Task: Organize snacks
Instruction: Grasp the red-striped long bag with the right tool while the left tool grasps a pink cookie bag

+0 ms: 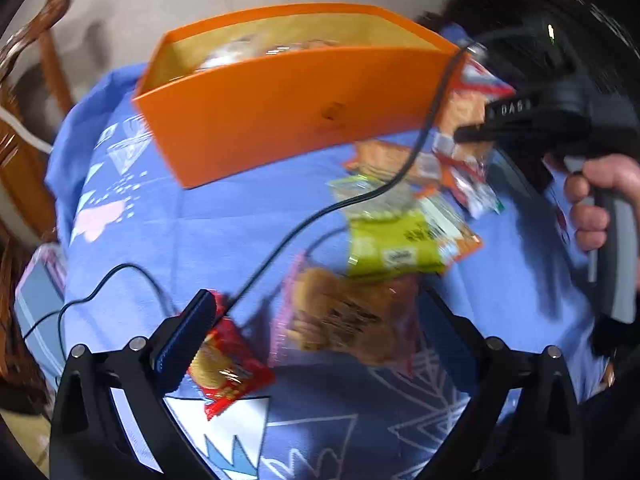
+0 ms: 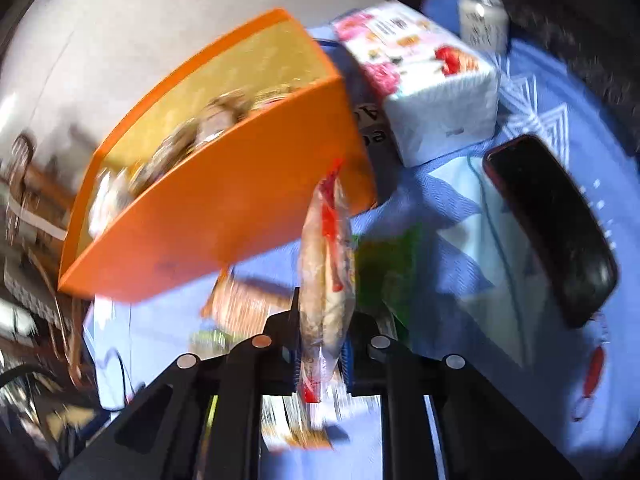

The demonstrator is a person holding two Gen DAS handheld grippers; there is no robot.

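Observation:
An orange box (image 1: pixel 288 104) with snacks inside stands at the back of the blue cloth; it also shows in the right wrist view (image 2: pixel 224 216). My left gripper (image 1: pixel 316 328) is open above a clear pack of brown cookies (image 1: pixel 344 316), with a red cookie packet (image 1: pixel 228 368) by its left finger. A green packet (image 1: pixel 392 240) and orange packets (image 1: pixel 384 160) lie beyond. My right gripper (image 2: pixel 322 344) is shut on a clear red-printed snack pack (image 2: pixel 326 272), held up near the box. In the left wrist view it (image 1: pixel 472 136) holds that pack (image 1: pixel 468 120).
A black cable (image 1: pixel 304 224) runs across the cloth. A tissue pack (image 2: pixel 424 80), a can (image 2: pixel 482 16) and a black phone (image 2: pixel 552 228) lie right of the box. A wooden chair (image 1: pixel 24 120) stands at the left.

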